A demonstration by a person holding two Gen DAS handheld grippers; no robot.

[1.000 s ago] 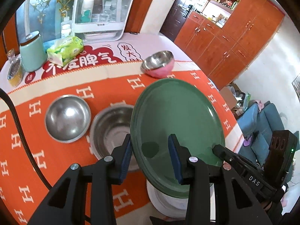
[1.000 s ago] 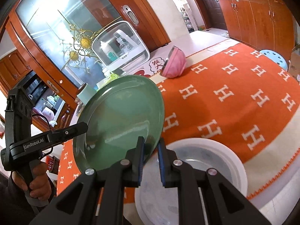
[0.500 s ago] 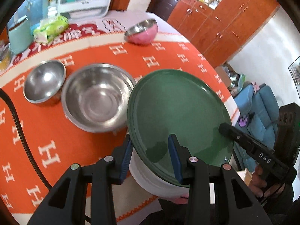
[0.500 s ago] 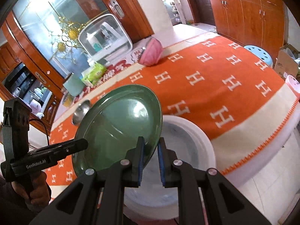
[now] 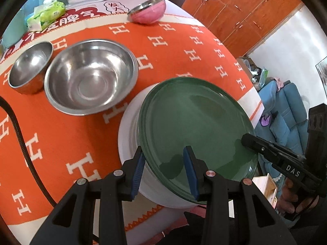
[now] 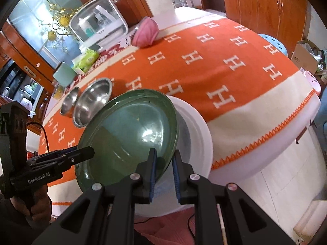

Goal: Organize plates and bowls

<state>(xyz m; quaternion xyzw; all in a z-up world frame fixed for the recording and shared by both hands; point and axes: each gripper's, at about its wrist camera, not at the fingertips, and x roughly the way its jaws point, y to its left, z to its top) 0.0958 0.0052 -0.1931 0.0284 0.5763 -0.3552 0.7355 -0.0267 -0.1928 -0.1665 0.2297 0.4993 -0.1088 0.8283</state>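
Jaws, both sets: clamped on the rim of one green plate (image 5: 196,128), left gripper (image 5: 165,171) at the plate's 7 o'clock edge, right gripper (image 6: 164,169) at its 4 o'clock edge in the left view. Right jaws look narrow, with the rim pinched between blue pads; left jaws stand wider, and contact of the outer pad is hard to confirm. Plate: tilted, held just over a white plate (image 5: 128,134) at the desk's near edge, far rim low, near rim raised; whether the far rim touches cannot be told. Large steel bowl (image 5: 90,77): at 10 o'clock from the plates, on the orange cloth (image 5: 173,47). Small steel bowl (image 5: 30,67): just beside it, at 9 o'clock. Pink bowl (image 5: 149,10): far side, at 12 o'clock, well apart. Step in hand, as judged: stacking green on white. Handling note: level the plate, centre it over the white rim, lower both hands together, and part the jaws only once it rests flat; the stack sits close to the desk edge, so avoid any outward push.
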